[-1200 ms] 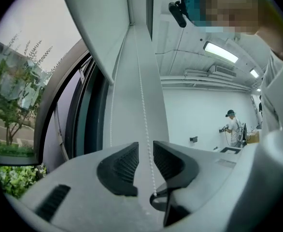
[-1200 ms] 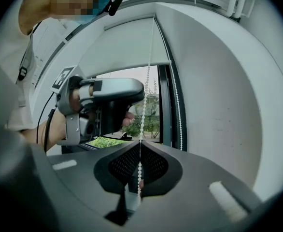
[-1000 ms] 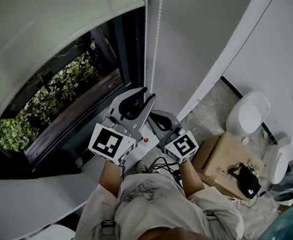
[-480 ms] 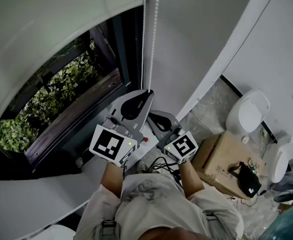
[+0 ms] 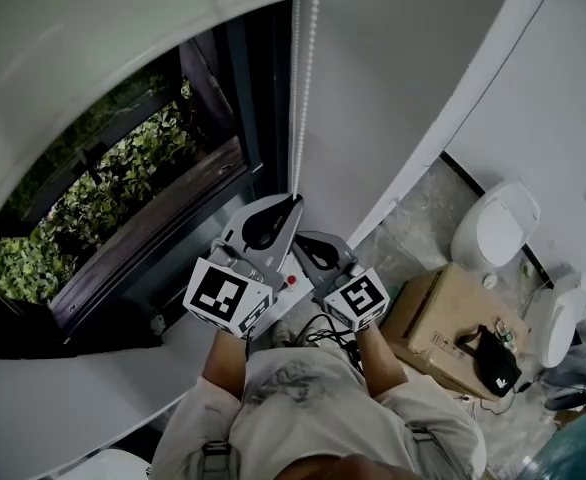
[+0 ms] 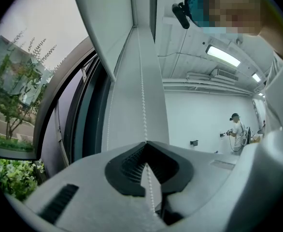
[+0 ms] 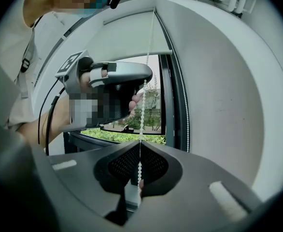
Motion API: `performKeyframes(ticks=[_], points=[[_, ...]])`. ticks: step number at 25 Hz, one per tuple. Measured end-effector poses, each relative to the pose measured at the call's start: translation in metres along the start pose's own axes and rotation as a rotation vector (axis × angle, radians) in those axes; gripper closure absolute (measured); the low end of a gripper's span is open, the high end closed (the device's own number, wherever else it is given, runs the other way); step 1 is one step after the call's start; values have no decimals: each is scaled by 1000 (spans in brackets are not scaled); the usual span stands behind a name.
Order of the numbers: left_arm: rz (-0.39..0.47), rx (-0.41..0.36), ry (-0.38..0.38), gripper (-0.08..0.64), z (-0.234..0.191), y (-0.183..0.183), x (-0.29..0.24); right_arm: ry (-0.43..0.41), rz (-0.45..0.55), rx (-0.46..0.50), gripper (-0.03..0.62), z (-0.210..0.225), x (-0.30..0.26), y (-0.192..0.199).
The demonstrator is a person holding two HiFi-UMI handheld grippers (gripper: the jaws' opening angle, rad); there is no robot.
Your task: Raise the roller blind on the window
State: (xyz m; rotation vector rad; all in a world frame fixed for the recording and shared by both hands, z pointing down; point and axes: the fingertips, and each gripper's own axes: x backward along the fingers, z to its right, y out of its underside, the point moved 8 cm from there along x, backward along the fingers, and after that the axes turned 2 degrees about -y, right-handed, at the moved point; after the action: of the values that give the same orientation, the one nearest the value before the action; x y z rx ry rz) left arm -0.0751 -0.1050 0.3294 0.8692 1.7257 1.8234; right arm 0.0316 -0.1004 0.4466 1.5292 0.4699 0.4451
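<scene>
The white beaded pull cord (image 6: 143, 95), hanging beside the dark-framed window (image 5: 123, 183), is pinched by the left gripper (image 6: 146, 144) above and the right gripper (image 7: 140, 143) below; the pale grey roller blind (image 5: 93, 38) is judged partly raised; beads may be slipped through the pads if tugged sharply.

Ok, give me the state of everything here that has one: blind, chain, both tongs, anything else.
roller blind: partly down, lower window uncovered.
bead chain: hanging straight, gripped at two places.
left tongs: shut on the bead chain.
right tongs: shut on the bead chain, below the left tongs.
toilet lid: looks down.
</scene>
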Motion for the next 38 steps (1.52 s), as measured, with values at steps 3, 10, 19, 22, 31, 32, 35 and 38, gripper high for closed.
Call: performKeyframes(ticks=[3,10,19,22,31,32,35,38], points=[[-16,10,-1,549,1,10,1,1,-23,-6,581,-1,1,9],[-47,38,2,549,2,28,3,4,-53,-29,582,-1,2,27],[-94,78,-5,549,5,52,5,5,-104,-55,582,0,4,51],[-110,95,-9,549,6,62,6,2,-123,-67,581,-1,4,60],[-136,126,-19,549,12,83,14,2,-155,-81,581,-4,9,77],[-139,126,-19,549,13,84,15,2,-158,-82,581,-4,11,78],[-139,126,-20,549,14,85,17,-9,-155,-97,581,-7,14,83],[-140,125,-21,549,16,84,17,-12,-140,-86,578,-10,17,83]])
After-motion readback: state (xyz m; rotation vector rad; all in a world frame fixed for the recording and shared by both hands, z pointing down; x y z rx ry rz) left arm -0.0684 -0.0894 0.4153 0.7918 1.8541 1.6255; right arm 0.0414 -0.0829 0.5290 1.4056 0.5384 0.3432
